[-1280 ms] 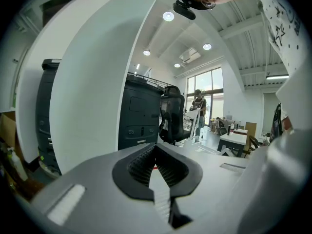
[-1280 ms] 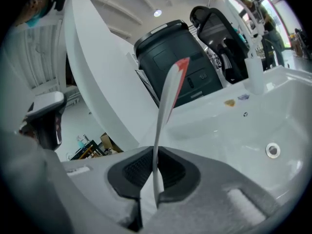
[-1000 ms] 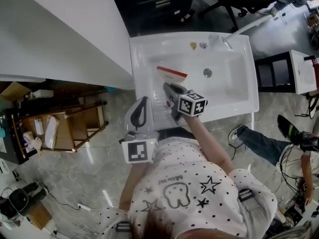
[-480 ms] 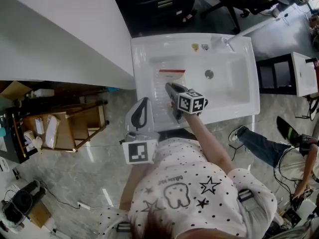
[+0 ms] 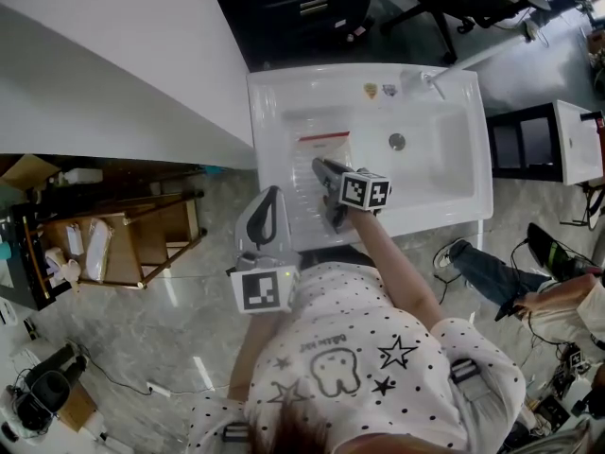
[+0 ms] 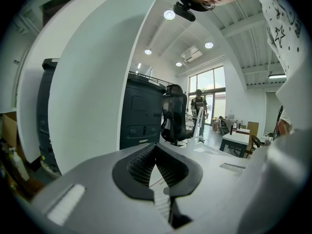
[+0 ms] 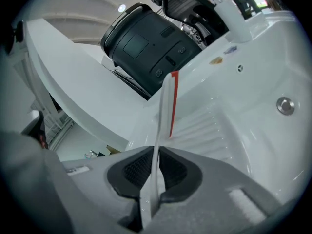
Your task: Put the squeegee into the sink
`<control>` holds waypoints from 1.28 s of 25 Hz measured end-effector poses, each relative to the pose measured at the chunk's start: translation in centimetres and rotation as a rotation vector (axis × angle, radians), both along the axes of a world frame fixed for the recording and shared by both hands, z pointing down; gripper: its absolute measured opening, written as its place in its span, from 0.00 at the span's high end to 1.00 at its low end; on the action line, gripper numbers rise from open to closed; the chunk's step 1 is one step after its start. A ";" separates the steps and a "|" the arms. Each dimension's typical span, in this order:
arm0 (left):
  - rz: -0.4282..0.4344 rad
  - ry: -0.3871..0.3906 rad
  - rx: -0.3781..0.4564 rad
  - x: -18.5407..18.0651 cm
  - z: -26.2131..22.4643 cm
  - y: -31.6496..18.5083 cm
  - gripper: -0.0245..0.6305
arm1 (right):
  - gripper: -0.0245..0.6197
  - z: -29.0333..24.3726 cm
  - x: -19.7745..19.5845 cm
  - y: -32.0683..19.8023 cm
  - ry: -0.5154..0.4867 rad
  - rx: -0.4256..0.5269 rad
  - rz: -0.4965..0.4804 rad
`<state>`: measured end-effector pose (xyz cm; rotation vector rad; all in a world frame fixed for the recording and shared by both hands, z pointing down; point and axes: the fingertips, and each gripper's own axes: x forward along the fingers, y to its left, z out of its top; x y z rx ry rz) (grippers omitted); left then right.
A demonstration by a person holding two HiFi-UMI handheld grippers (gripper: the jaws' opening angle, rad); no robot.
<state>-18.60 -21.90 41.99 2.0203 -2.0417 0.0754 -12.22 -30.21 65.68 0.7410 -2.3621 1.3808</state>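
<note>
Right gripper view: your right gripper (image 7: 155, 152) clamps the squeegee (image 7: 167, 106) over the sink (image 7: 256, 145); your left gripper (image 6: 156, 150) is closed, empty.

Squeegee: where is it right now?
Head view: the squeegee is clamped in the right tongs, over the ribbed left side of the sink, left of the drain.

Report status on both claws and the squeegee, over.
Right claw shut on white squeegee with red edge, over ribbed side of white sink, not yet released. Left claw shut, empty, outside the sink. Nothing in the way.
</note>
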 end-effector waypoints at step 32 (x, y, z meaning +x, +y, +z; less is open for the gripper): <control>0.010 0.002 0.011 0.4 0.0 -0.2 0.97 | 0.73 2.4 3.0 0.1 0.116 -0.168 0.015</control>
